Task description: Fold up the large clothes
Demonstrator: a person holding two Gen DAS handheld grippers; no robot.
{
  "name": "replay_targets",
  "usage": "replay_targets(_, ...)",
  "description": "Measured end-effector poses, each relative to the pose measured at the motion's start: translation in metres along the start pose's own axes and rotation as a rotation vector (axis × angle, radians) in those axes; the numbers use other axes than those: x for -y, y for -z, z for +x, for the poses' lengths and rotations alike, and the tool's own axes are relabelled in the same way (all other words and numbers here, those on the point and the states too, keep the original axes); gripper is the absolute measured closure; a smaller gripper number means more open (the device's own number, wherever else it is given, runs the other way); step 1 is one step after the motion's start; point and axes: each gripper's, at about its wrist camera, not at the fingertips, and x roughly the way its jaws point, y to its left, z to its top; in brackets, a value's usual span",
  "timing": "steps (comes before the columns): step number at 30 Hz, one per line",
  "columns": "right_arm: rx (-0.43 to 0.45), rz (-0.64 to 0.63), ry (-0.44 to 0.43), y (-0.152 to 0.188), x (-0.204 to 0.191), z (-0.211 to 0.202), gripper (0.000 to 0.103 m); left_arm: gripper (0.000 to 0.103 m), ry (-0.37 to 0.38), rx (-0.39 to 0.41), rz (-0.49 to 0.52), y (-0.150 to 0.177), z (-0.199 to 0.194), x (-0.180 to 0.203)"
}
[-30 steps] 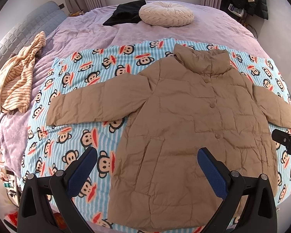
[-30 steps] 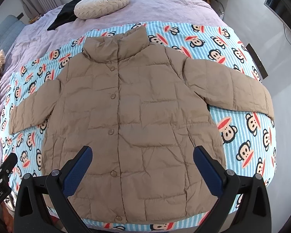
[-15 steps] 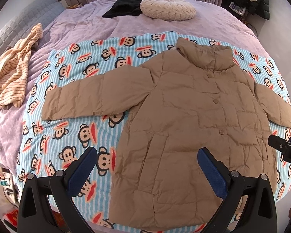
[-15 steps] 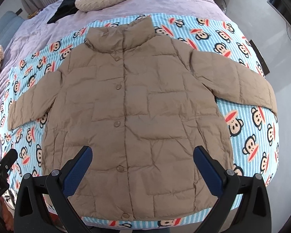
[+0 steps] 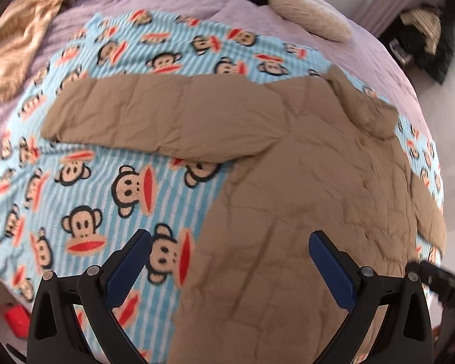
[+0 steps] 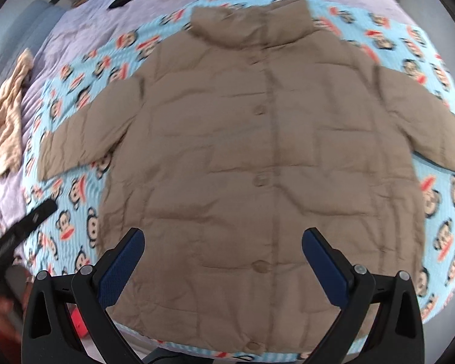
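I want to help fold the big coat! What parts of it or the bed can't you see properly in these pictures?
- Coat hem: right wrist view, partly behind the right gripper fingers.
- Its right sleeve cuff: cut off by the picture edge in the right wrist view, hidden behind the body in the left.
- Striped cloth: blurred, partly cut off at the left wrist view's edge.
- Round cushion: blurred there, cropped in the other view.
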Motion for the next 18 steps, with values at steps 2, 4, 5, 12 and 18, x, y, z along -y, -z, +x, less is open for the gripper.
replay_targets(2, -0.008, -0.015, -0.044, 0.0, -0.011, 0.013, 0.0, 0.0, 0.027, 0.001, -0.048, -0.007, 0.017, -0.022)
replay_targets(4, -0.033, -0.029, -0.075, 0.0, -0.022, 0.028, 0.0, 0.0, 0.054, 0.008, -0.109, -0.016, 0.036, -0.046)
replay_targets(5, -0.046, -0.039, -0.088, 0.0, -0.028, 0.036, 0.0, 0.0, 0.076, 0.007, -0.153, -0.022, 0.047, -0.061)
replay_targets(12, -0.108, -0.124, -0.128, 0.002, -0.058, 0.078, 0.0, 0.0, 0.194, 0.011, -0.374, -0.051, 0.11, -0.131)
replay_targets(18, -0.094, -0.094, -0.149, -0.011, -0.06, 0.094, 0.0, 0.0, 0.189, 0.122, -0.399, -0.09, 0.122, -0.157)
